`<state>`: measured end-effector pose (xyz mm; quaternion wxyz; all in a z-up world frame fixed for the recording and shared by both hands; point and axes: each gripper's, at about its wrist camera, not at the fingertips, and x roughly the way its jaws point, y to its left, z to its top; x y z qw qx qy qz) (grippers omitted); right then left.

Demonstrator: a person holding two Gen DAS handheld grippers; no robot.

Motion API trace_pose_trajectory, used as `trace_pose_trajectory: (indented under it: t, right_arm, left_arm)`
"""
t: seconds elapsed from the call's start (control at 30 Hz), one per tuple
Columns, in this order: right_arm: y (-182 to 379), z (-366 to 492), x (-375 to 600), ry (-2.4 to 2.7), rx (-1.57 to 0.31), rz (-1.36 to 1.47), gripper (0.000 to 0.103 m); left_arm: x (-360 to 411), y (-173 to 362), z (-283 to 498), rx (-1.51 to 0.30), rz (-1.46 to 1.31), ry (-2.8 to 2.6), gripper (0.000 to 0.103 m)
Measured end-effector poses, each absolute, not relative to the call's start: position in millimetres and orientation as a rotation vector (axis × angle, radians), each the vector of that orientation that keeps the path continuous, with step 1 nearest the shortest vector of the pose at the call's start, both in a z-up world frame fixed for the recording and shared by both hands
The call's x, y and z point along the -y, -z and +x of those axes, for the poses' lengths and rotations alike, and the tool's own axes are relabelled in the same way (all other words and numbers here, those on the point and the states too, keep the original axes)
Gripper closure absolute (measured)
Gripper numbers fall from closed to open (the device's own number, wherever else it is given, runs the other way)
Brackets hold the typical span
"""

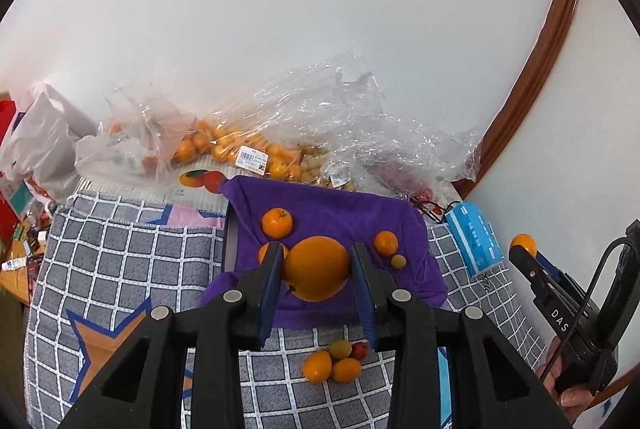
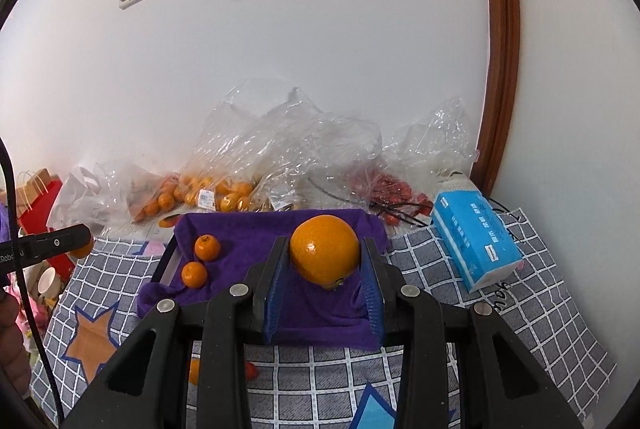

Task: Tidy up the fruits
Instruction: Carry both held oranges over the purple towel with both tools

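Note:
In the left wrist view my left gripper [image 1: 316, 249] is shut on a large orange [image 1: 316, 269], held just above a purple towel [image 1: 340, 213]. On that towel lie a few small oranges [image 1: 277, 223] and a tiny yellowish fruit [image 1: 398, 261]. My right gripper [image 2: 326, 243] is shut on a second large orange [image 2: 325, 254] above the same purple towel [image 2: 240, 229], which carries two small oranges [image 2: 207, 247]. Seen from the left wrist, the right gripper [image 1: 520, 253] stands off to the right with its orange [image 1: 525, 243] at its tip.
Several small fruits [image 1: 334, 363] lie on the checked cloth [image 1: 132, 261] in front of the towel. Clear plastic bags of oranges [image 1: 224, 145] and red fruit [image 2: 392, 191] pile against the wall. A blue tissue pack [image 2: 476, 237] lies to the right. A person's hand [image 1: 568, 389] holds the right gripper.

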<state>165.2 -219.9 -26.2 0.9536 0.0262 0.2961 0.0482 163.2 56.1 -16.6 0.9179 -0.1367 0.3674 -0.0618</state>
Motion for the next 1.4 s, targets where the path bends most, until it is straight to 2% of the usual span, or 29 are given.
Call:
trace_pose_trajectory:
  t: [1.4]
  right_arm:
    - [50.8, 229.1, 212.7, -0.078, -0.658, 0.030, 0.068]
  left_arm:
    - [-49.8, 43.9, 237.8, -0.812, -0.273, 0.163, 0.071]
